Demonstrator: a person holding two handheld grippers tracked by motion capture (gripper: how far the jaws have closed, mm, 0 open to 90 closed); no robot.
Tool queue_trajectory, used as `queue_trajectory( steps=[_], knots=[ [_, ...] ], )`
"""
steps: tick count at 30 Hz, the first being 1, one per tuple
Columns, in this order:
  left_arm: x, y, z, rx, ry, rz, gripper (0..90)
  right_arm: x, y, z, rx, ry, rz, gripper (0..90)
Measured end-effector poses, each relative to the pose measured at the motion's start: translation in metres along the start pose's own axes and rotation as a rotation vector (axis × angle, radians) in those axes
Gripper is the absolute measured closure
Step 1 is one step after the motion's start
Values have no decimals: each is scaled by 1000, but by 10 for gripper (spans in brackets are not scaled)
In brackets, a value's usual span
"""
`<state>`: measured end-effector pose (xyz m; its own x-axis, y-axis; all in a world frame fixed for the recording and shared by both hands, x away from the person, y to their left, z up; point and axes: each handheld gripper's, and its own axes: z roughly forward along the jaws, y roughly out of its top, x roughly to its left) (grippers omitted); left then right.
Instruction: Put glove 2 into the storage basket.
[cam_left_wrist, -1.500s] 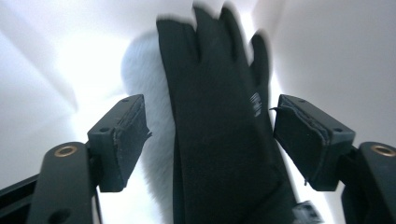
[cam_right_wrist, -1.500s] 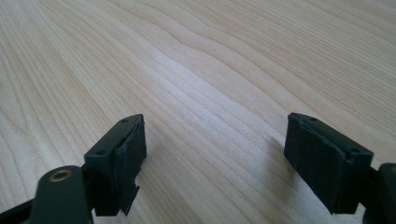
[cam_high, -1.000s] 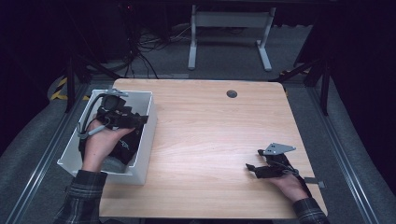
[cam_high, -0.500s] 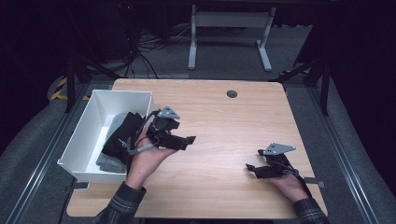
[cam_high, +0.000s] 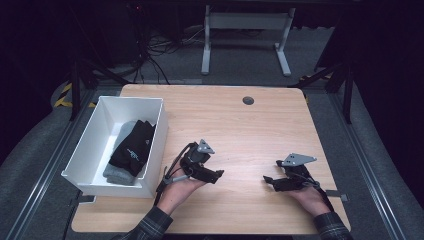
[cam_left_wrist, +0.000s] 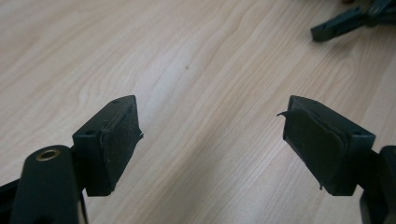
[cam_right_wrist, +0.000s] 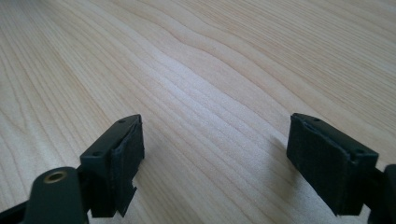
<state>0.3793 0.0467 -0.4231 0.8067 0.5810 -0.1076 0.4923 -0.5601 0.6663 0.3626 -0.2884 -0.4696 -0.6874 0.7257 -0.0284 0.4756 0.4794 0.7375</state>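
Observation:
My left gripper (cam_high: 218, 175) lies low over the wooden table (cam_high: 240, 125), just right of the white bin (cam_high: 82, 161), and points to the right. Its jaws stand open over bare wood in the left gripper view (cam_left_wrist: 212, 135) and have just been opening a little further, with nothing between them. My right gripper (cam_high: 267, 181) rests near the table's front right, pointing left toward the other one, open and empty (cam_right_wrist: 215, 154). Its black tip, the right gripper (cam_left_wrist: 343, 21), shows at the top right of the left gripper view. Inside the bin lie a black garment (cam_high: 132, 146) and a grey one (cam_high: 119, 175).
A dark cable hole (cam_high: 248, 100) sits near the table's far edge. Beyond the table stand a grey metal frame (cam_high: 245, 30) and loose cables (cam_high: 150, 50) on the floor. The bin occupies the table's left side.
My left hand has come out of the bin and moved right and down to the table's middle front. The black garment now lies in the bin. The right hand has stayed still.

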Motion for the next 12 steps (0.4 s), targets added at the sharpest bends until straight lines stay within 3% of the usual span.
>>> queue_trajectory(
  steps=[6,12],
  knots=[
    [-2,-10,17,45,3,9,179,0,0,0,0,0,1,194],
    [-2,-13,21,64,14,17,174,0,0,0,0,1,-1,193]
  ],
)
